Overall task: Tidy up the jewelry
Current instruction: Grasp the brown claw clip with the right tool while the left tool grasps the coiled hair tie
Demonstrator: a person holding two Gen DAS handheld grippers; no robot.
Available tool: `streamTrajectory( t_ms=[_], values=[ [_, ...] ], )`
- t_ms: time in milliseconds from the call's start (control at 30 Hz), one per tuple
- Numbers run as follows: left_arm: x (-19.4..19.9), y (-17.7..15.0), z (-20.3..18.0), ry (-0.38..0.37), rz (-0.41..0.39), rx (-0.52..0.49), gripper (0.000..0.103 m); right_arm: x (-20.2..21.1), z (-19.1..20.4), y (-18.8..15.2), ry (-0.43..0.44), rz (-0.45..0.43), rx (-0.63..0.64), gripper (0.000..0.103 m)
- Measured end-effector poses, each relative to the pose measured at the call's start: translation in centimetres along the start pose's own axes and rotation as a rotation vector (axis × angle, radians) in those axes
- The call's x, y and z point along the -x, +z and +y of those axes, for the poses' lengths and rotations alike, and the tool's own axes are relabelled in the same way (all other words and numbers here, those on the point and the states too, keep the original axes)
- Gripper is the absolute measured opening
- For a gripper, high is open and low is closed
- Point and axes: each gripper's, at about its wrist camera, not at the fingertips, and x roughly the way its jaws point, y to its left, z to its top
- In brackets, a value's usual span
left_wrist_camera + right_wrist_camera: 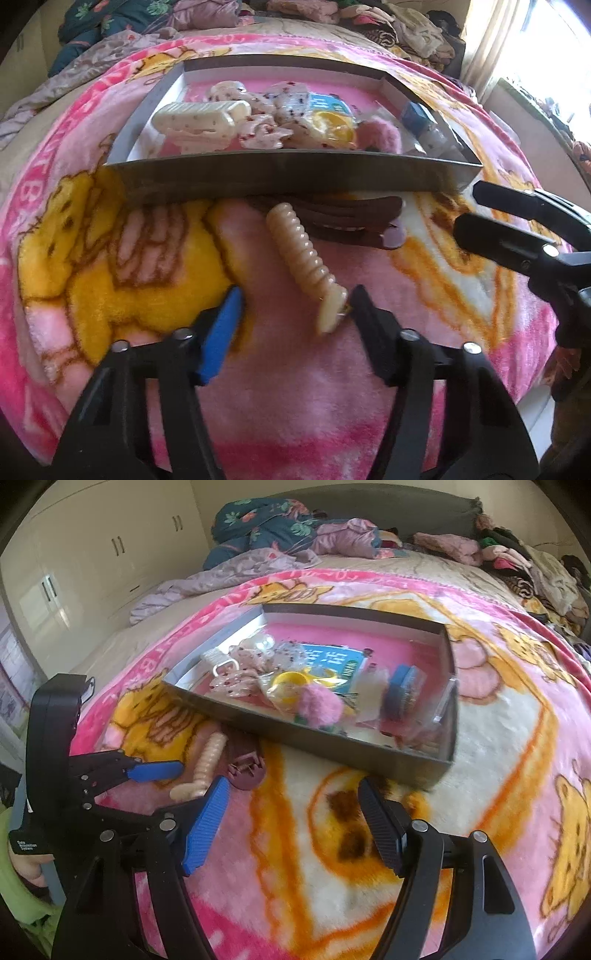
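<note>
Left gripper is down on the pink cartoon blanket, jaws partly apart, straddling the near end of a cream ribbed hair clip. The black finger touches the clip's end; the blue-padded finger stands clear of it, so no full grip. The clip lies flat, just in front of the grey tray, its far end against a brown hair clip lying along the tray's front wall. Right gripper hovers over the blanket to the right of both clips, jaws wide, nothing between them. Inside the tray: white clip, speckled clips, yellow ring, pink pompom, blue box, all piled loosely. A green sleeve shows behind the left gripper's handle. Bedding and clothes are heaped at the far end of the bed.
</note>
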Motion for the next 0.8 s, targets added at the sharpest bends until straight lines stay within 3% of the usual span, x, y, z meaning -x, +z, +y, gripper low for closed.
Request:
streamTrajectory(
  t_ms=[67, 167, 400, 600, 800],
  values=[
    [0.2, 0.0, 0.8, -0.006, 0.001, 0.018, 0.031, -0.8, 0.4, 0.2, 0.017, 0.012, 0.010, 0.070],
    [0.5, 0.0, 2.3, -0.027, 0.005, 0.058, 0.019, -2.2, 1.0, 0.5, 0.037, 0.035, 0.023, 0.069],
    [1.8, -0.4, 3.2, -0.059, -0.012, 0.067, 0.017, -5.3, 2.2, 1.0, 0.072, 0.072, 0.045, 0.059],
    [2.9, -0.6, 3.7, -0.070, -0.028, 0.067, 0.017, -6.8, 2.8, 1.5, 0.065, 0.068, 0.058, 0.033],
    [4.1, -0.5, 4.1, -0.078, -0.053, 0.065, 0.017, -6.1, 3.3, 1.1, 0.071, 0.063, 0.063, 0.029]
  ],
)
